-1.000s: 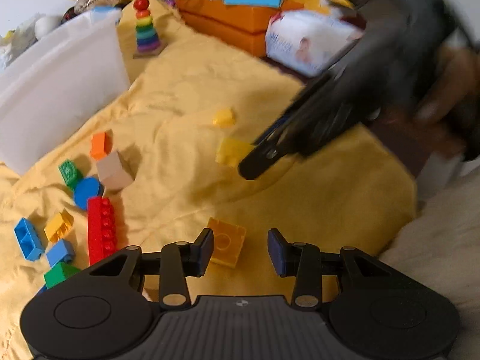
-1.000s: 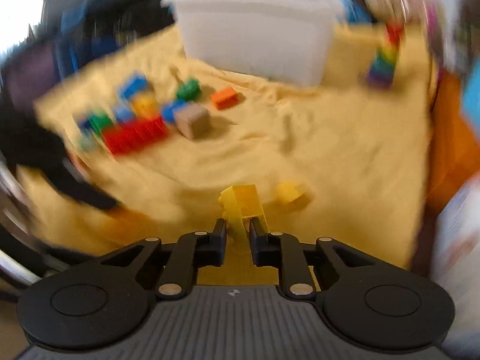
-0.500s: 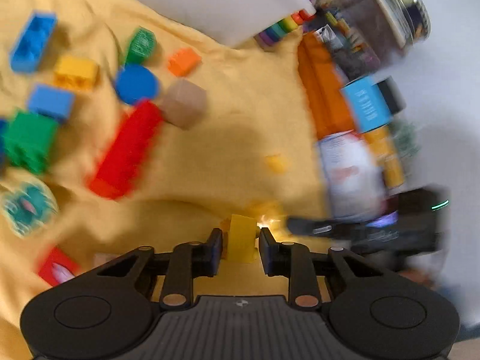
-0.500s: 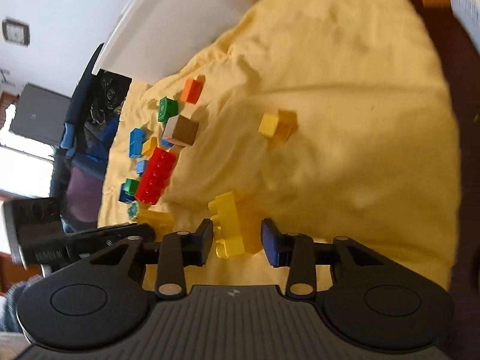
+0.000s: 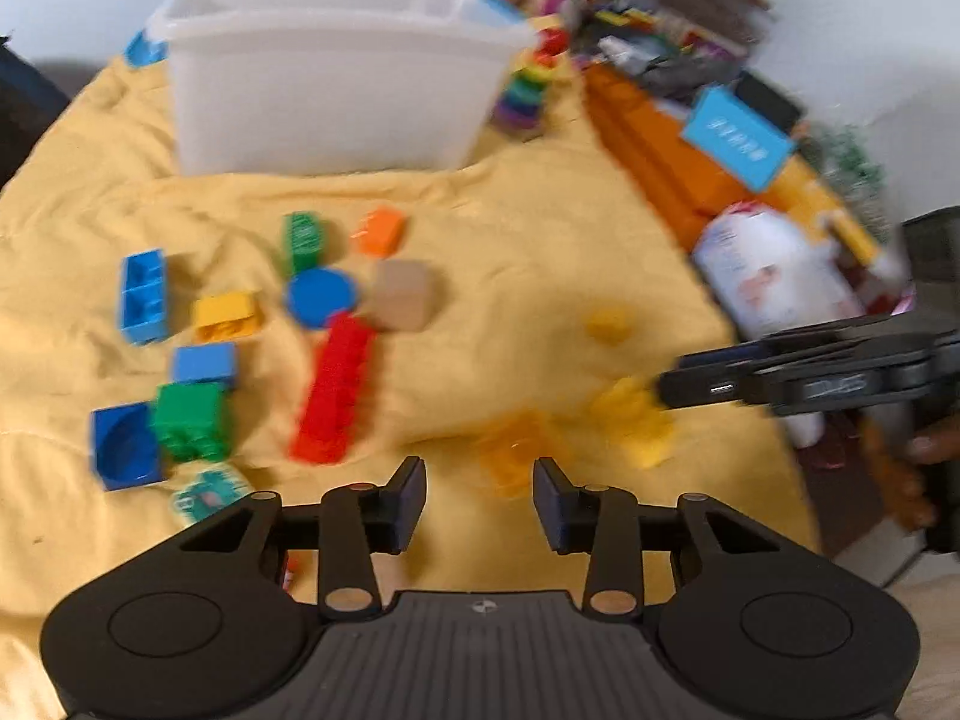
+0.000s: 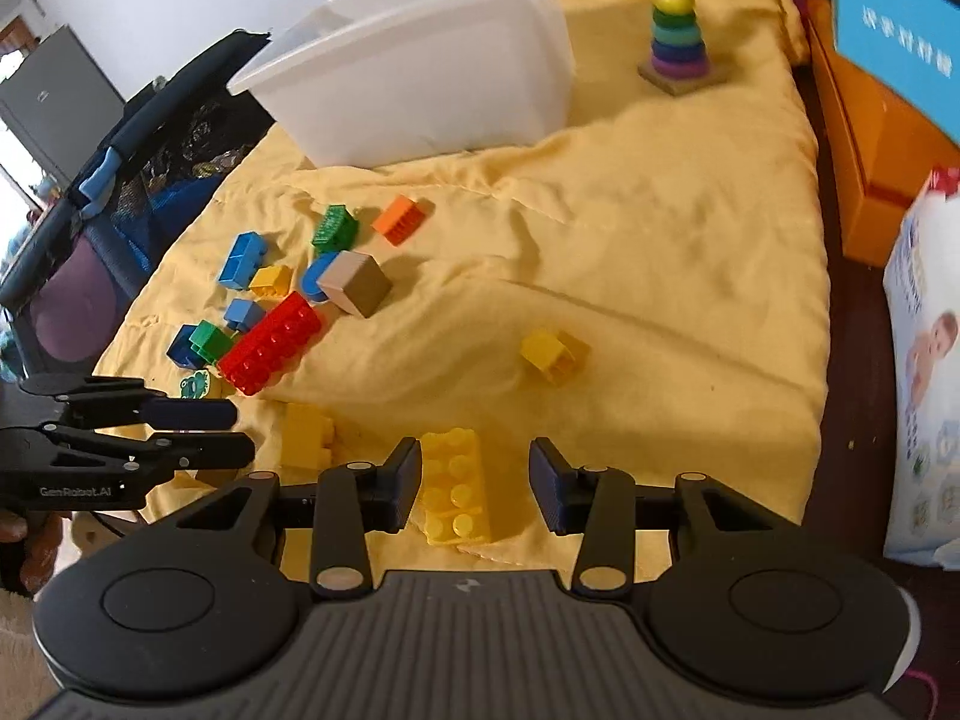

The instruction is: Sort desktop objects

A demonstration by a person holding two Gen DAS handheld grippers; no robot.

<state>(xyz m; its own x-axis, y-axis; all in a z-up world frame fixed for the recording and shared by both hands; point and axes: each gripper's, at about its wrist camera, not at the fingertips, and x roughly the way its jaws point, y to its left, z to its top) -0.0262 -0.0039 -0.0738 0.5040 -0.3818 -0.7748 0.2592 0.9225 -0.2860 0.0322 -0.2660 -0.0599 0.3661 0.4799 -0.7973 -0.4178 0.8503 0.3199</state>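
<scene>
A: What is in my right gripper (image 6: 474,483)?

B: Nothing gripped; its jaws are opening, the yellow brick (image 6: 454,487) lying loose between them on the yellow cloth (image 6: 660,252).

A: And my left gripper (image 5: 480,495)?

B: Opening too, empty, an orange brick (image 5: 510,450) just ahead. Farther off lie the red brick (image 6: 270,342) and white bin (image 6: 420,66).

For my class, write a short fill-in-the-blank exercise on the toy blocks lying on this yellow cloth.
1. The long studded brick beside the wooden cube is coloured ____.
2. The flat block lying between the right tongs is coloured ____.
3. The ring stacker is topped by a ____ ball.
4. The big bin behind the blocks is coloured ____.

Missing words: red; yellow; red; white
</scene>
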